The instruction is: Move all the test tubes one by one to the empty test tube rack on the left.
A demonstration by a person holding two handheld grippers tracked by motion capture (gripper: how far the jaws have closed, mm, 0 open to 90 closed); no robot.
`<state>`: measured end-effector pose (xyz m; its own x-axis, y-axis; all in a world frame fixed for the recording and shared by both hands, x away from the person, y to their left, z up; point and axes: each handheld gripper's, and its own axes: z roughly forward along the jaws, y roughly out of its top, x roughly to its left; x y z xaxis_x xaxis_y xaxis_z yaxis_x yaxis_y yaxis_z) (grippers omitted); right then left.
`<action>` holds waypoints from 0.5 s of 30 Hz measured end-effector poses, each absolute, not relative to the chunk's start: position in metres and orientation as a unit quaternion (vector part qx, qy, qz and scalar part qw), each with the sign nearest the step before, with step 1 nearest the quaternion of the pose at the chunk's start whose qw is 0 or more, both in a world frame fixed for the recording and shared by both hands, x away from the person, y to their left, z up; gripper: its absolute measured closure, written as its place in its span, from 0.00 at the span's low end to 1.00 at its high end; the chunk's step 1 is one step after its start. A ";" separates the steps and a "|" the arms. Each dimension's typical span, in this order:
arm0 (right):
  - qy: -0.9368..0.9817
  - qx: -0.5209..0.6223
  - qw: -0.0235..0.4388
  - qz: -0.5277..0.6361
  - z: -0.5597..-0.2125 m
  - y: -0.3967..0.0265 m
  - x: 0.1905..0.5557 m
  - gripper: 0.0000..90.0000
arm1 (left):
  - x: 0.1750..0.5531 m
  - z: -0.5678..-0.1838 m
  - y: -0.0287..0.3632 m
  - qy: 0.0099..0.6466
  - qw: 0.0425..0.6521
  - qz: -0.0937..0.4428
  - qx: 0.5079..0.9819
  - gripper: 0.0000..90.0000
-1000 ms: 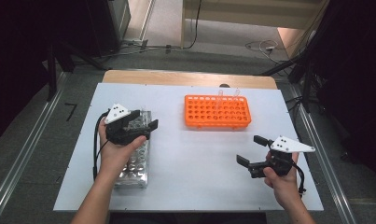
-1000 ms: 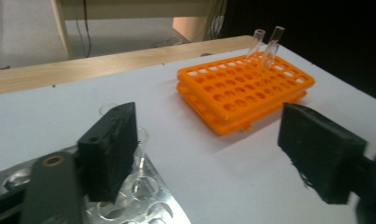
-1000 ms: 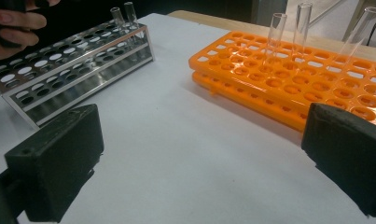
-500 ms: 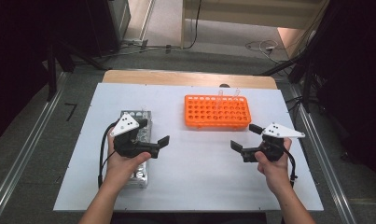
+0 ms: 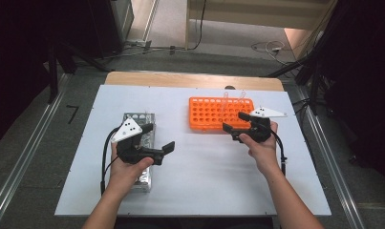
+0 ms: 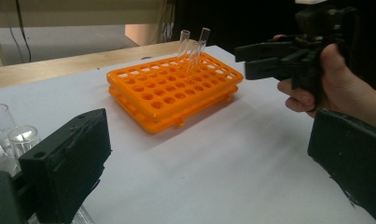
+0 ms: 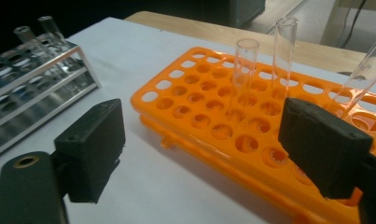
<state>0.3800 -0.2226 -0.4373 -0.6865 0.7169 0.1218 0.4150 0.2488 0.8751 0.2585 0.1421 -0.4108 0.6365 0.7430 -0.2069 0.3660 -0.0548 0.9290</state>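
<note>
Glass test tubes (image 7: 244, 70) are seen upright in the orange rack (image 5: 207, 114); thin, light, slippery and breakable, best taken mid-shaft with gentle pressure. The right gripper (image 5: 234, 123), jaws just closing yet empty, is held at the rack; the left gripper (image 5: 157, 142) is spread wide, empty, above the metal rack (image 5: 144, 117)

No legible text, label or number anywhere.

A bright orange rack (image 5: 220, 112) dotted with rows of round holes sits upper centre on the white table (image 5: 204, 186). Clear glass tubes (image 7: 284, 51) rise from it. At left, a silvery metal rack (image 5: 141, 125). Both grippers (image 5: 236, 122) are black with pale grey plates.
</note>
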 end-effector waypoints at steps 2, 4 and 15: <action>0.777 0.371 0.154 0.484 -0.440 -0.218 0.387 0.23 | 0.259 -0.411 0.143 0.393 0.566 0.165 0.706 0.00; 0.776 0.382 0.164 0.474 -0.443 -0.214 0.394 0.30 | 0.259 -0.411 0.143 0.393 0.567 0.166 0.705 0.00; 0.767 0.417 0.170 0.458 -0.460 -0.201 0.424 0.57 | 0.258 -0.410 0.142 0.392 0.567 0.166 0.706 0.00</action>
<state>0.4239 -0.2012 -0.4598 -0.5943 0.7950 0.1216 0.4845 0.2332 0.8431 0.2578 0.1418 -0.4104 0.6383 0.7407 -0.2097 0.3648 -0.0511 0.9297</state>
